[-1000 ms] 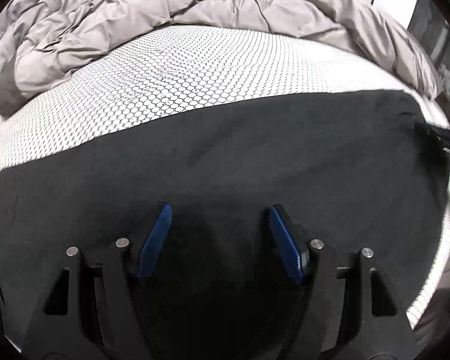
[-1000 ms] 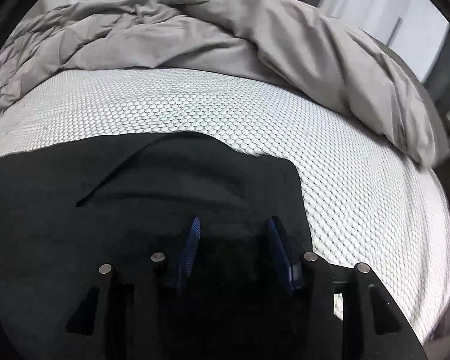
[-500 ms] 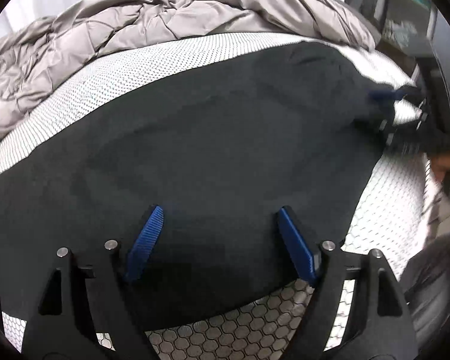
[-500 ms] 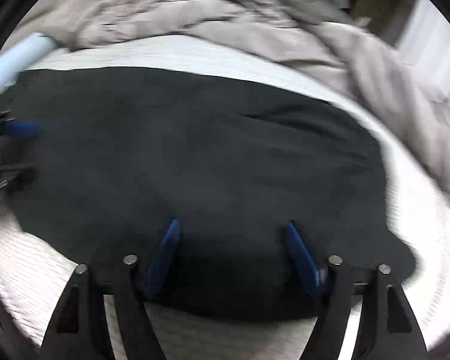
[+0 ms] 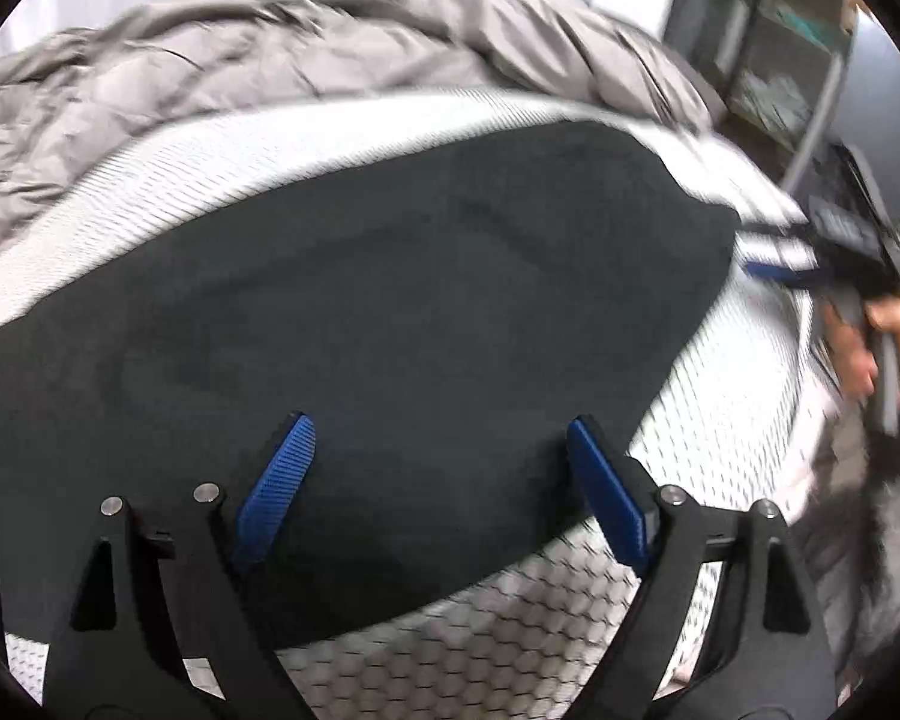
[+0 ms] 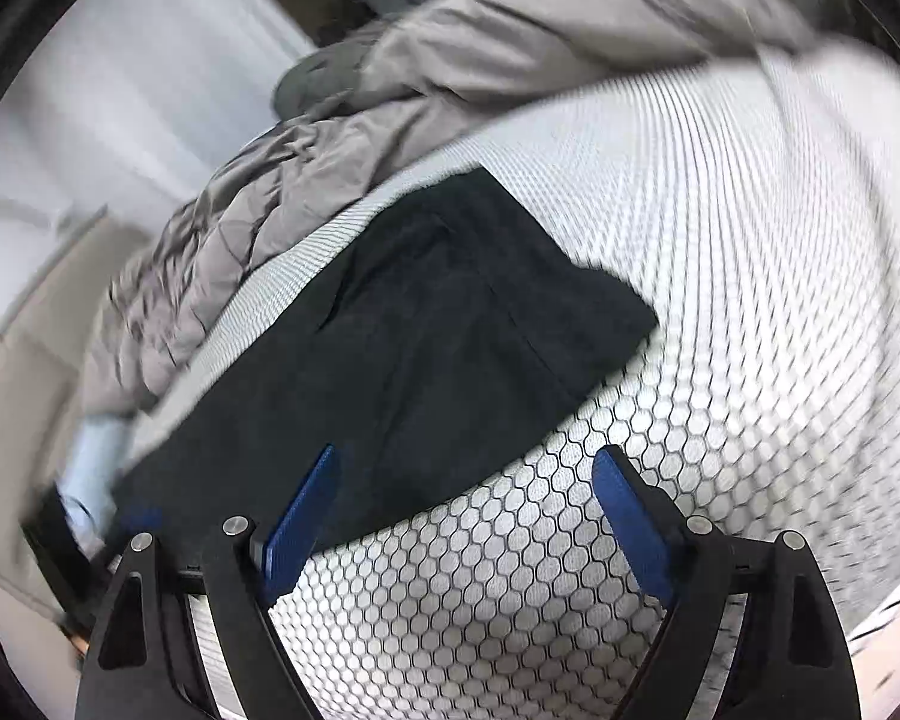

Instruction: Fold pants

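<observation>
A: Where do the black pants [image 5: 390,312] lie?

B: Flat on the white mattress cover [image 5: 510,648] with the honeycomb pattern, in front of the crumpled grey duvet [image 5: 210,72].

A: And the left gripper [image 5: 438,480]?

B: It is over the near part of the pants. Its jaws are wide and opening, and the blue pads [image 5: 276,486] do not press on the cloth; the dark fabric only shows between them.

A: The right gripper [image 6: 462,516]?

B: It is at the right end of the pants. Its jaws are also wide and opening. Its left pad is in front of the pants' edge, its right pad over the bare cover. In the left camera, a hand [image 5: 870,342] holds it just beside that end, apart from the cloth.
</observation>
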